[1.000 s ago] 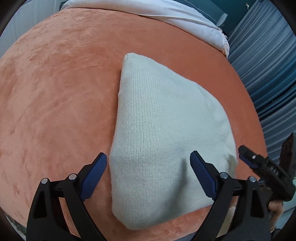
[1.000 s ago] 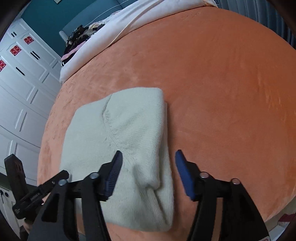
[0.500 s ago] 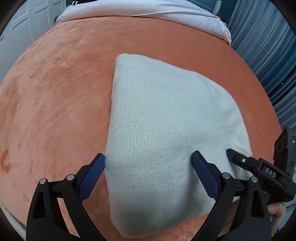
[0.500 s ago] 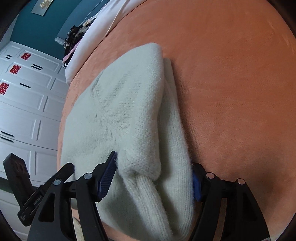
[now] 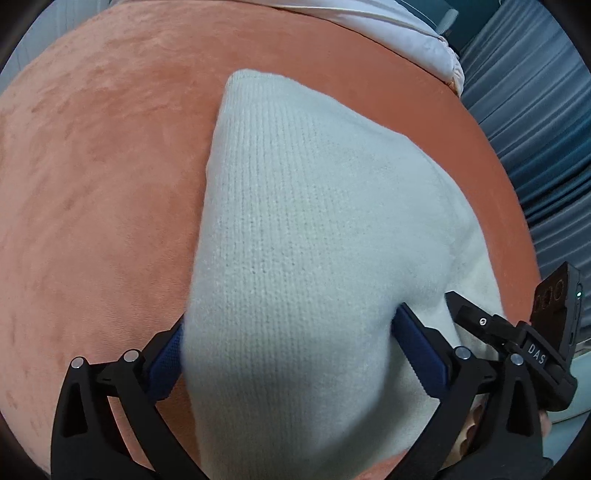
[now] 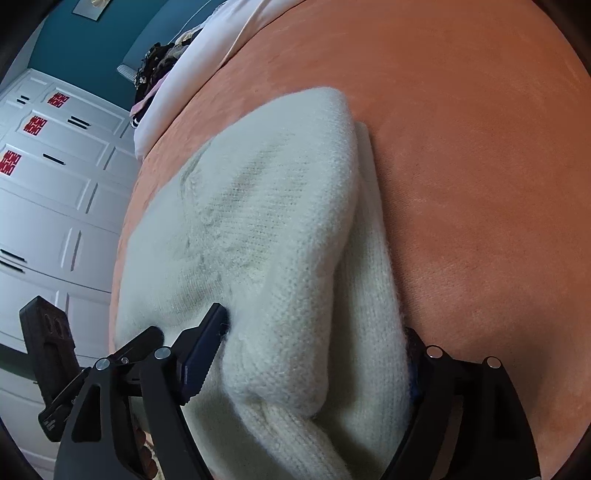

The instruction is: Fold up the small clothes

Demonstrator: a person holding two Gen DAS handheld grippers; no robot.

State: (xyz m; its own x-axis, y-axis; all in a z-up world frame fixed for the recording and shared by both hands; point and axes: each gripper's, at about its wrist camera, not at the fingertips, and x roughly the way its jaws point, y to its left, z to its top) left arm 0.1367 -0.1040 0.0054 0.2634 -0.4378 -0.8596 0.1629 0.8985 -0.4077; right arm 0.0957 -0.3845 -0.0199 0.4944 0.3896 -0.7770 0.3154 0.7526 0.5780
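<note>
A cream knitted sweater (image 5: 314, 229), folded into a thick bundle, lies on an orange plush blanket (image 5: 92, 166). My left gripper (image 5: 288, 343) is open, its jaws on either side of the near left end of the bundle. In the right wrist view the sweater (image 6: 258, 240) shows a folded top layer over a ribbed edge. My right gripper (image 6: 314, 339) is open and straddles the near right end; its right finger is mostly hidden by knit. Each gripper shows at the edge of the other's view.
White bedding (image 5: 388, 22) lies at the far end of the blanket. Blue curtains (image 5: 535, 129) hang on the right. White cabinet doors (image 6: 55, 184) stand on the left, with dark clothes (image 6: 155, 66) piled near the bedding.
Both grippers have moved forward and down onto the near edge of the sweater, so the knit now fills the gap between each pair of jaws. The jaws stay wide.
</note>
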